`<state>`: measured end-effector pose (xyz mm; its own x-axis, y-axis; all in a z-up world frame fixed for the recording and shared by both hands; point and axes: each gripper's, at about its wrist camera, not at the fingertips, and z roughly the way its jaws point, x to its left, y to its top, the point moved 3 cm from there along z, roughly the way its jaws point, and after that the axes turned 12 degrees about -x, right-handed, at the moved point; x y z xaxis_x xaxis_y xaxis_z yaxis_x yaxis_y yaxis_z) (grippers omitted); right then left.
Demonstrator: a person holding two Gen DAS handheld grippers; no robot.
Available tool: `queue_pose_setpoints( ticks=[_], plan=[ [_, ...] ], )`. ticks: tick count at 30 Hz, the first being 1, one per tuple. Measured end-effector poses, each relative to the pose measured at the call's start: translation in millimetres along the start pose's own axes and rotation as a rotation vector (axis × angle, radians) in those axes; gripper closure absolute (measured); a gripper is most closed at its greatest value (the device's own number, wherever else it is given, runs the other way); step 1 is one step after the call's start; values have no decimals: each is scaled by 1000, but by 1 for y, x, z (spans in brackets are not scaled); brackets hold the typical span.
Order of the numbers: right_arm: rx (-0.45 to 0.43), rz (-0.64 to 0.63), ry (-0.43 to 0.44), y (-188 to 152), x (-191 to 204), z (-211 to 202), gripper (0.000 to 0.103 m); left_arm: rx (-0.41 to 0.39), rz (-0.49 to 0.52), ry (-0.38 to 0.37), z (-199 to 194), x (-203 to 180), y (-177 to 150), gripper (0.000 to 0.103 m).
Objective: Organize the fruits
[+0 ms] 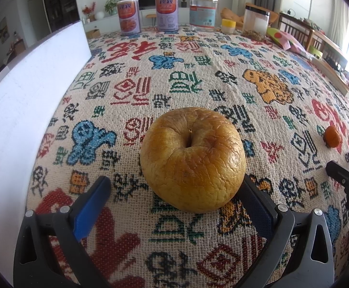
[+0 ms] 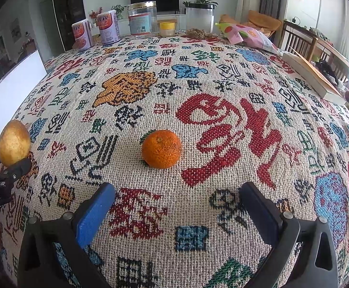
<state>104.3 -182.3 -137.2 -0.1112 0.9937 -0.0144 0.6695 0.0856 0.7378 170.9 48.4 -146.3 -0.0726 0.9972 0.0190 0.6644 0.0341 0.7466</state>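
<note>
My left gripper (image 1: 174,192) has its jaws spread wide around the wrinkled yellow-brown apple (image 1: 192,159); one blue pad (image 1: 90,210) stands clear of the skin, the other sits just beside it, gripping nothing yet. My right gripper (image 2: 177,206) is equally wide and empty, aimed at the small round orange mandarin (image 2: 161,149) a little ahead. Both fruits rest on the worktop's woven patterned cloth (image 1: 186,79). I judge the soft, shrivelled apple could bruise under a hard squeeze, and the mandarin could roll off if nudged off-centre.
</note>
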Motion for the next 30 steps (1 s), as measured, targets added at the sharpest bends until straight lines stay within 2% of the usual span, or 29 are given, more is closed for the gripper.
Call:
queue_pose_setpoints(
  ticks=[13, 30],
  plan=[
    [6, -5, -29, 2, 3, 3, 0, 1, -6, -10, 0, 0, -1, 1],
    [4, 1, -20, 2, 3, 2, 0, 1, -10, -15, 1, 0, -1, 1]
  ],
)
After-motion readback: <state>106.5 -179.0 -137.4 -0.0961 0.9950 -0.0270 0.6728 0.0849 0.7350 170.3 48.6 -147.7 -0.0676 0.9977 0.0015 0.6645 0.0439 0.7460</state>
